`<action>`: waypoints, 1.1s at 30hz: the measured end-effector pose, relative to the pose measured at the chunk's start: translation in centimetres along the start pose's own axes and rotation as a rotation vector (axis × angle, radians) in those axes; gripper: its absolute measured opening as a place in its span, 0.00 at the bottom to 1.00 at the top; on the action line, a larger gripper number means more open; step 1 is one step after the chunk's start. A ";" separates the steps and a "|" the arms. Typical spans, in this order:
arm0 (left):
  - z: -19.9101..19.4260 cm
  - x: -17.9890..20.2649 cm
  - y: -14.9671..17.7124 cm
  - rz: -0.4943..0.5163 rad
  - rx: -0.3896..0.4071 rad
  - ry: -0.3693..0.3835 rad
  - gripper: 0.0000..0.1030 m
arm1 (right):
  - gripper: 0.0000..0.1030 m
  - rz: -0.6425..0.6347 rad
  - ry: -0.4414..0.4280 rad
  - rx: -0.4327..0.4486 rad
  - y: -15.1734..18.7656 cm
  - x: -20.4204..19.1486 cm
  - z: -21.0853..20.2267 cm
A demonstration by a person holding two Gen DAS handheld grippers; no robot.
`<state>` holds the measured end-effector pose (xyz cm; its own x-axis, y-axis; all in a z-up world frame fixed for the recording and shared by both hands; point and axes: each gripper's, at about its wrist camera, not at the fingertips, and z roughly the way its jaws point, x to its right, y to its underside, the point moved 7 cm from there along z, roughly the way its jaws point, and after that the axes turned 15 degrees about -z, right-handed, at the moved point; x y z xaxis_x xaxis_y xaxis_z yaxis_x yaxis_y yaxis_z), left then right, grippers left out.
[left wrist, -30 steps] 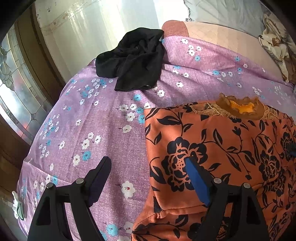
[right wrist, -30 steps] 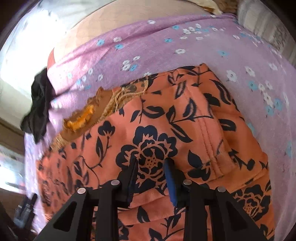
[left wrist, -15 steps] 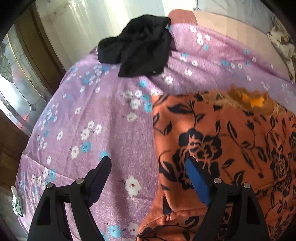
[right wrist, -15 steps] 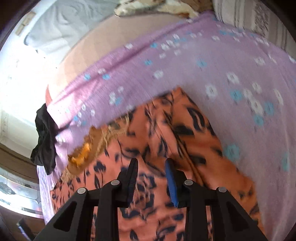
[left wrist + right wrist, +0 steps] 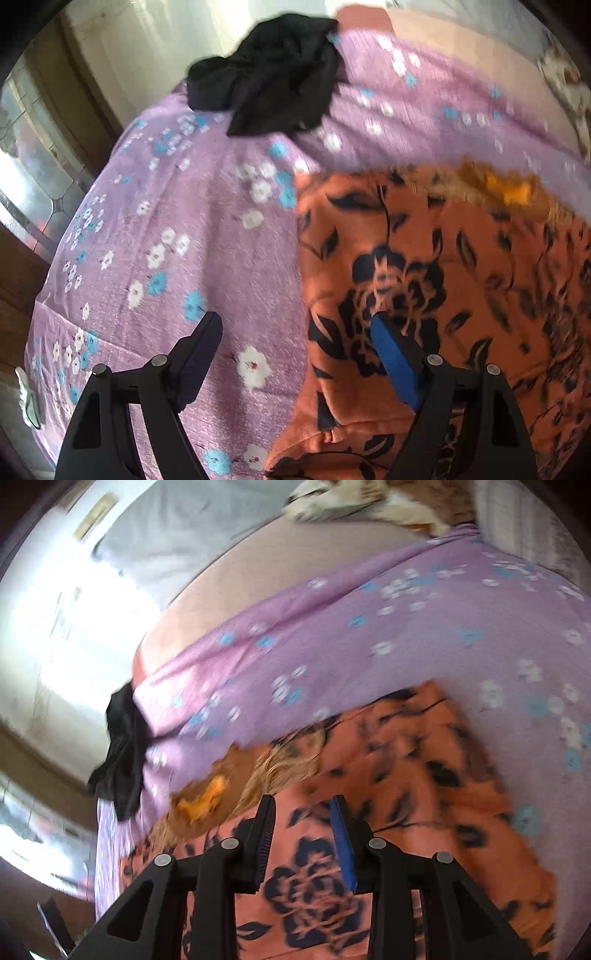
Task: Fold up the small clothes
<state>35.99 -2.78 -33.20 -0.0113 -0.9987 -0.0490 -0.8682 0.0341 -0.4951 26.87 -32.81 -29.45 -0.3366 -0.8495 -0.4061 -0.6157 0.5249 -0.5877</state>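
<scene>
An orange garment with black flowers [image 5: 461,266] lies flat on the purple flowered sheet [image 5: 192,229]; its brown collar with an orange tag [image 5: 506,188] points to the far side. My left gripper [image 5: 297,325] is open wide, straddling the garment's left edge: the blue-padded finger hangs over the fabric, the other over the sheet. In the right wrist view the same garment [image 5: 424,775] fills the lower part. My right gripper [image 5: 303,805] hovers over it near the collar [image 5: 207,805], its jaws narrowly apart with nothing between them.
A crumpled black garment [image 5: 273,74] lies at the sheet's far left corner, also seen as the black heap [image 5: 122,746]. Beyond the sheet is bare peach mattress [image 5: 280,576], a cream-and-brown blanket [image 5: 369,498] and a striped pillow [image 5: 517,528]. A window [image 5: 29,166] stands at left.
The left gripper sank a little toward the sheet beside the garment's edge. The right view swung up, so the garment slid lower and more of the bed shows. Both jaw gaps look unchanged.
</scene>
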 end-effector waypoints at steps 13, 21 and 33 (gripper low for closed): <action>2.2 -2.4 0.6 -0.179 -0.101 0.088 1.00 | 0.33 -0.077 -0.064 -0.070 1.9 -4.7 -0.8; -0.6 -2.8 1.1 -0.180 -0.104 0.078 1.00 | 0.33 -0.172 -0.194 -0.183 6.6 -11.6 -1.4; -2.6 0.4 2.2 -0.020 -0.025 0.055 1.00 | 0.34 -0.283 -0.167 -0.305 9.9 -14.1 -0.4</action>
<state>32.81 -3.19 -32.08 -0.0207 -0.9997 0.0089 -0.8809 0.0141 -0.4732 25.23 -15.67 -29.23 -0.0201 -0.9244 -0.3810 -0.8576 0.2118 -0.4686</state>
